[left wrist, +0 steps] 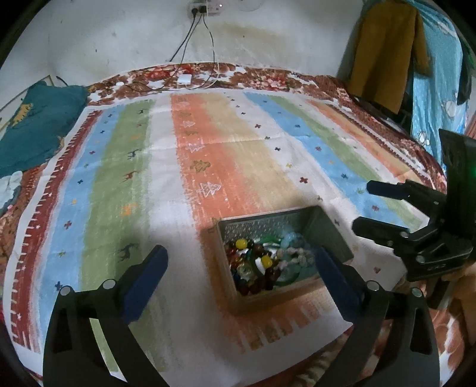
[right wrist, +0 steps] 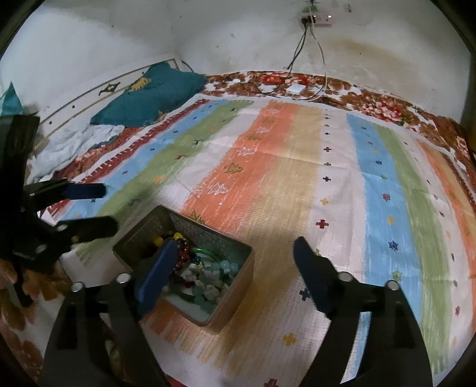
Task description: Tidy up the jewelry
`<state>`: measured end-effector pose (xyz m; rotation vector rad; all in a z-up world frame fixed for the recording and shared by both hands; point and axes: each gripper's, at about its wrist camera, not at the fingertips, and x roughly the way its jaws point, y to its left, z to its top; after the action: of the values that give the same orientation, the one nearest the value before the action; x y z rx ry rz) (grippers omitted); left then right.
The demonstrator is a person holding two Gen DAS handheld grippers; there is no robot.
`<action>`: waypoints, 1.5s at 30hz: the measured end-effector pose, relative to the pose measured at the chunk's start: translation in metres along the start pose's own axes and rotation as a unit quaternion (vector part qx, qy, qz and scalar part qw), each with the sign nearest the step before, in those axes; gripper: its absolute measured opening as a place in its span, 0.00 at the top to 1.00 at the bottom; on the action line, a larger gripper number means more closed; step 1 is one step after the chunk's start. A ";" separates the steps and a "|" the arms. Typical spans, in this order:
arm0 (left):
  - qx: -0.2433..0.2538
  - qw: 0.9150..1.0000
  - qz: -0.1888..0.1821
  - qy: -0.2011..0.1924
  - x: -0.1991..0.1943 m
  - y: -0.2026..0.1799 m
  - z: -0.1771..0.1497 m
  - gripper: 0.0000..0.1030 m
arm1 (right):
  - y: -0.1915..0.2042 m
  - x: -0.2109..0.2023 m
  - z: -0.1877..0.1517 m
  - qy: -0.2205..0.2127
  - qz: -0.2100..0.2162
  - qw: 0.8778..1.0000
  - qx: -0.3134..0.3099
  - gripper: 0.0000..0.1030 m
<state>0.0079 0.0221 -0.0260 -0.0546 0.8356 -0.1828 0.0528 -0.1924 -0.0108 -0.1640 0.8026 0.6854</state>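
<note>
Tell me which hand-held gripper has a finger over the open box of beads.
The right hand-held gripper: its left finger overlaps the box. The left hand-held gripper straddles it.

Striped cloth with small crosses and trees spread over floral blanket. Teal pillow at wall. White charger, cables up to wall socket. Mustard garment hanging.

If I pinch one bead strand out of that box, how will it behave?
Probably floppy: the bead strands lie in loose curls. Likely tangled, since they overlap in the box, so neighbours may lift too. The glossy round beads may slip between the pads.
</note>
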 end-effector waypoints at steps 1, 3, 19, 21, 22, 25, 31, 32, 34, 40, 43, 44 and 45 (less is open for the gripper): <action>0.003 1.000 0.005 0.000 -0.001 -0.001 -0.002 0.05 | 0.000 -0.002 -0.003 0.001 0.002 1.000 0.002 0.11; 0.005 1.000 0.011 -0.006 -0.004 -0.002 -0.005 0.05 | 0.000 -0.004 -0.008 0.004 0.008 1.000 0.004 0.07; 0.023 0.998 0.051 -0.031 -0.015 -0.020 -0.016 0.05 | 0.004 -0.034 -0.031 -0.019 0.022 1.000 0.008 0.04; 0.027 0.998 0.055 -0.030 -0.015 -0.022 -0.017 0.05 | 0.005 -0.034 -0.033 -0.020 0.021 1.000 0.003 0.04; 0.029 0.998 0.056 -0.030 -0.015 -0.023 -0.017 0.05 | 0.006 -0.035 -0.033 -0.021 0.021 1.000 0.002 0.04; 0.036 0.997 0.054 -0.029 -0.014 -0.026 -0.018 0.05 | 0.007 -0.038 -0.034 -0.026 0.030 0.999 0.002 0.04; 0.038 0.998 0.044 -0.025 -0.013 -0.028 -0.019 0.06 | 0.008 -0.040 -0.036 -0.028 0.031 0.999 0.000 0.04; 0.037 0.998 0.042 -0.024 -0.012 -0.028 -0.019 0.06 | 0.008 -0.039 -0.036 -0.027 0.031 0.999 0.000 0.04; 0.037 0.998 0.041 -0.023 -0.011 -0.028 -0.019 0.06 | 0.008 -0.039 -0.036 -0.026 0.030 0.999 0.000 0.04; 0.035 0.999 0.027 -0.021 -0.010 -0.030 -0.020 0.06 | 0.009 -0.036 -0.036 -0.020 0.029 0.999 0.000 0.04; 0.036 0.999 0.023 -0.019 -0.009 -0.031 -0.021 0.06 | 0.009 -0.035 -0.036 -0.019 0.029 0.999 0.000 0.04; 0.036 0.999 0.022 -0.019 -0.009 -0.031 -0.021 0.06 | 0.009 -0.035 -0.036 -0.019 0.028 0.999 0.001 0.04; 0.036 0.999 0.022 -0.020 -0.009 -0.031 -0.022 0.06 | 0.008 -0.034 -0.036 -0.018 0.028 0.999 0.002 0.04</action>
<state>-0.0182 -0.0058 -0.0304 0.0273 0.7898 -0.1701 0.0087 -0.2171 -0.0106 -0.1264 0.7759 0.7377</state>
